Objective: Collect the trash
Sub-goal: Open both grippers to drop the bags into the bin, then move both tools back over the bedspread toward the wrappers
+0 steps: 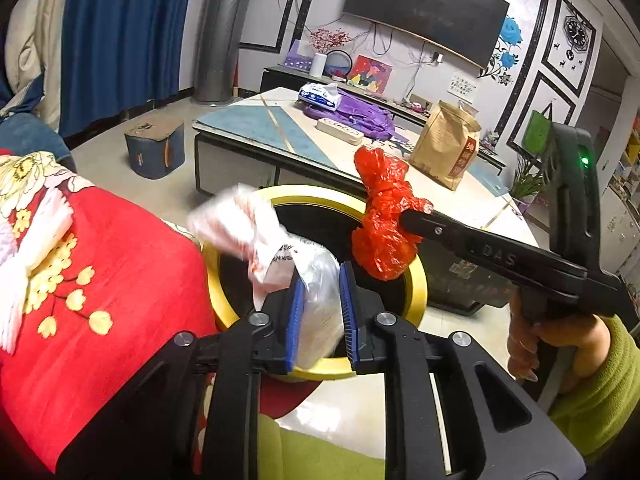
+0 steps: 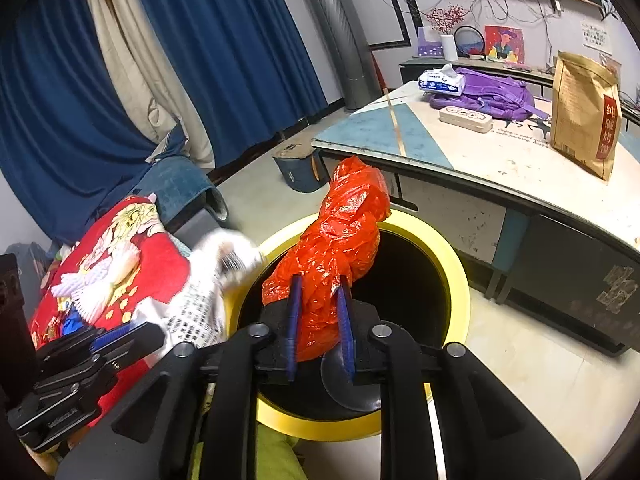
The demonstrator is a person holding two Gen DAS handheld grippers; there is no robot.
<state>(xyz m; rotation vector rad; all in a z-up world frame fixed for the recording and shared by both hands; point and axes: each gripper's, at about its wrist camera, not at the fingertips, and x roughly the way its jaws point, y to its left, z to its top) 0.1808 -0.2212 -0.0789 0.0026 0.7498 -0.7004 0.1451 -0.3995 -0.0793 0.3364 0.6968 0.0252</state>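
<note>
Red plastic bag (image 2: 340,248), knotted, pinched in right gripper (image 2: 320,312) over yellow-rimmed bin (image 2: 456,264), frame centre. Left gripper (image 1: 318,304) grips clear wrapper (image 1: 320,300); its upper part blurred. Bin interior dark, contents unreadable. Table edge (image 2: 460,168) near, upper right.

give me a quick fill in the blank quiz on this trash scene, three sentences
1. The right gripper holds a crumpled plastic bag coloured ____.
2. Both grippers are above a bin whose rim is ____.
3. On the table, the tissue pack lies on a ____ backpack.

Missing words: red; yellow; purple
</note>
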